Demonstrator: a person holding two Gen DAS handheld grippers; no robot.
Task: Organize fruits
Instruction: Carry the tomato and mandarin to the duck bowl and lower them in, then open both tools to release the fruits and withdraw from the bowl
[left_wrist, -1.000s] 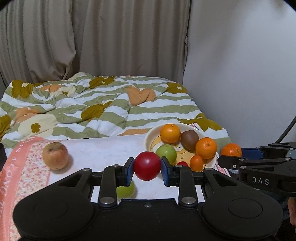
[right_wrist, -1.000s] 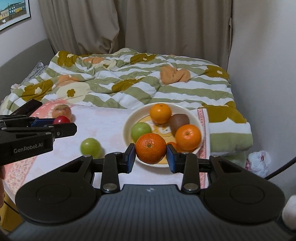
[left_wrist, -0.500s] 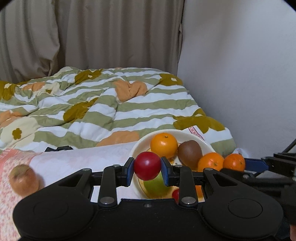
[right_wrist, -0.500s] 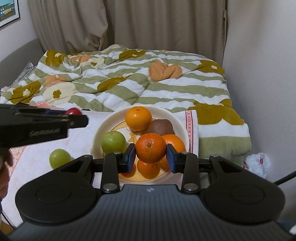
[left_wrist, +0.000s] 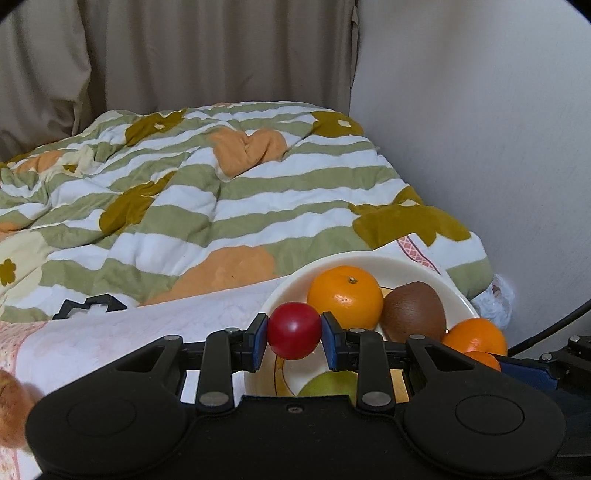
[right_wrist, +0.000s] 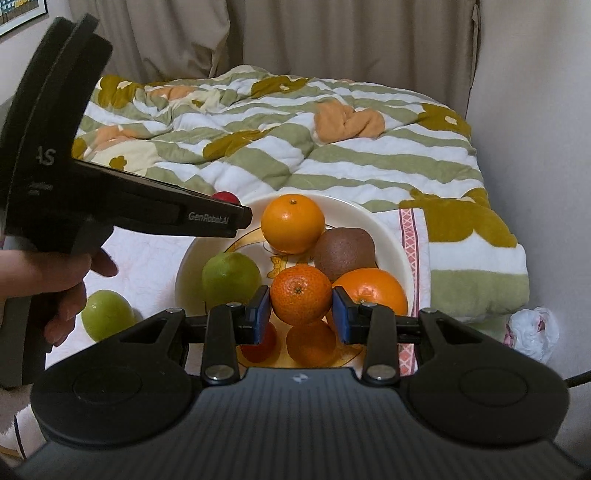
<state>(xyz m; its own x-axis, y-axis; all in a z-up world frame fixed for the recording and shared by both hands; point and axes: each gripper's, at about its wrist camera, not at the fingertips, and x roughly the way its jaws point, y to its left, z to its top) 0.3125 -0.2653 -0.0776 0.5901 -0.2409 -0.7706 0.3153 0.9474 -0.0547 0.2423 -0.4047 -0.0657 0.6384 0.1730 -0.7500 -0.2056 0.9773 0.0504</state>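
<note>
Change against the earlier frames: the plate (left_wrist: 402, 264) is now seen larger and directly ahead of both grippers, where it was formerly farther off; the brownish apple (left_wrist: 11, 406) has been shifted to the far left edge of the left wrist view.

Left gripper (left_wrist: 294, 336): blue pads are pressed on a small red fruit (left_wrist: 294, 335), held above the near left rim of the plate.

Right gripper (right_wrist: 301, 295): pads are clamped on a mandarin (right_wrist: 301, 294), held over the middle of the plate (right_wrist: 391, 236).

Ahead of the right gripper, on the plate: a large orange (right_wrist: 293, 224), a kiwi (right_wrist: 344, 253), an orange (right_wrist: 373, 288) to the right, a green fruit (right_wrist: 231, 278) to the left.

Shown only in the right wrist view: the person's hand (right_wrist: 62, 291) on the left gripper's handle, a second green fruit (right_wrist: 107, 314) on the cloth left of the plate, and two small fruits under the held mandarin.
</note>
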